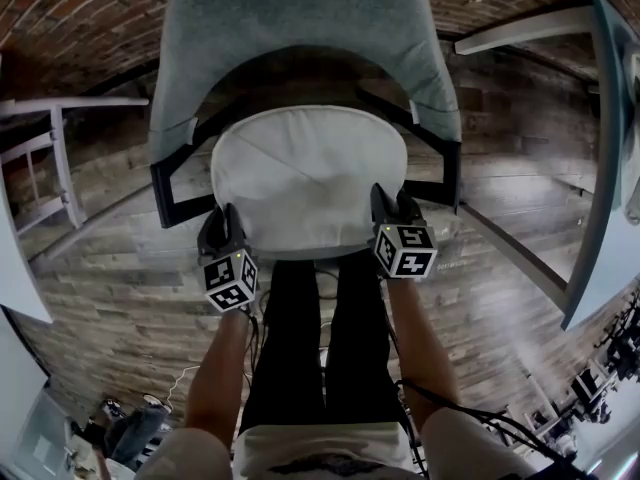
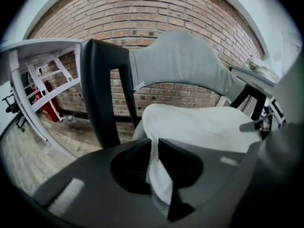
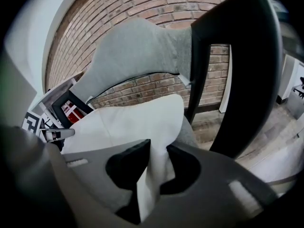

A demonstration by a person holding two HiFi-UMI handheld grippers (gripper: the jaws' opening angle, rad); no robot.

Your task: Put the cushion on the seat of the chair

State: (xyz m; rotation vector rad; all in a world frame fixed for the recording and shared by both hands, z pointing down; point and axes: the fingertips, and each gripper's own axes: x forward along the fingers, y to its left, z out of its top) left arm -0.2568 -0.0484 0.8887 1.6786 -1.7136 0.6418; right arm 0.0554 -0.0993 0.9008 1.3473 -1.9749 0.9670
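**Clerk:** Position of the cushion [image 1: 305,173]?

**Inspector:** White, roughly rounded, lying over the seat area of the chair [image 1: 300,28], inside the dark frame and in front of the grey padded backrest. Its rear edge reaches under the curve of the backrest. Its front edge faces the person. The left gripper view shows grey seat upholstery just below the cushion's near corner. Whether the cushion rests fully on the seat cannot be determined.

**Clerk:** Left hand-held gripper [image 2: 153,145]?

**Inspector:** Closed on the cushion. A fold of white fabric from the front left corner is pinched between its two jaws, and the pads press on it.

**Clerk:** Right hand-held gripper [image 3: 158,148]?

**Inspector:** Likewise closed on the cushion, at the front right corner. White fabric is clamped between the jaws and hangs down past them.

**Clerk:** Attitude of the two tools?

**Inspector:** Both point forward and downward toward the seat, one at each front corner, marker cubes nearest the person.

**Clerk:** Surroundings?

**Inspector:** Wooden plank floor [image 1: 120,298] beneath the chair, brick wall [image 2: 142,13] behind it.
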